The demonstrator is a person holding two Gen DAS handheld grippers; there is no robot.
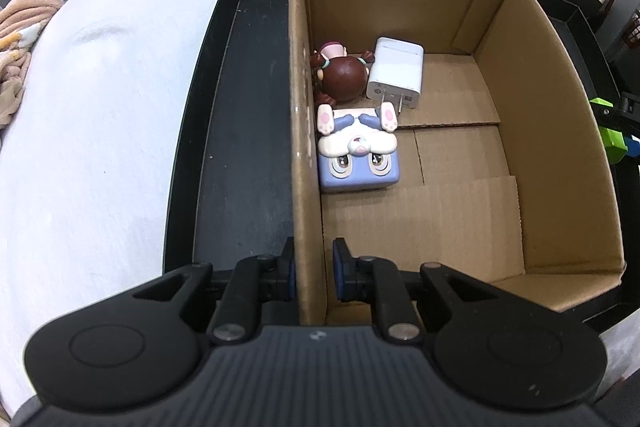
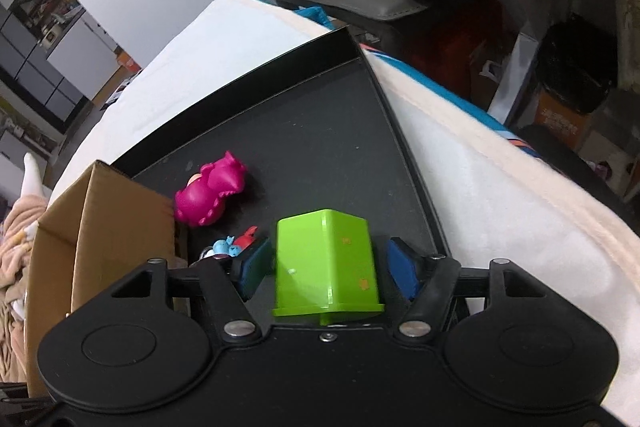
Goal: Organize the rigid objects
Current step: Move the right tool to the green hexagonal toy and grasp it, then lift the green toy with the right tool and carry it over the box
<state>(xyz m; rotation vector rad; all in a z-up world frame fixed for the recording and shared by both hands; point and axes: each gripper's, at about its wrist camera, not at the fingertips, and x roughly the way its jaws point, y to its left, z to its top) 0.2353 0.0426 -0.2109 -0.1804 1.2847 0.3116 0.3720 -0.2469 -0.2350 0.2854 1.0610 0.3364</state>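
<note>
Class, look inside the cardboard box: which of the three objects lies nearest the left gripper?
The purple-and-white bunny cube. It sits closest to the left gripper, while the brown-haired doll and white charger lie beyond it, further into the cardboard box.

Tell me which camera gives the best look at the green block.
The right wrist view: the green block sits large in the middle, between the right gripper fingers, whose pads stand clear of its sides. The left wrist view catches only a green sliver at its right edge, past the cardboard box.
</note>
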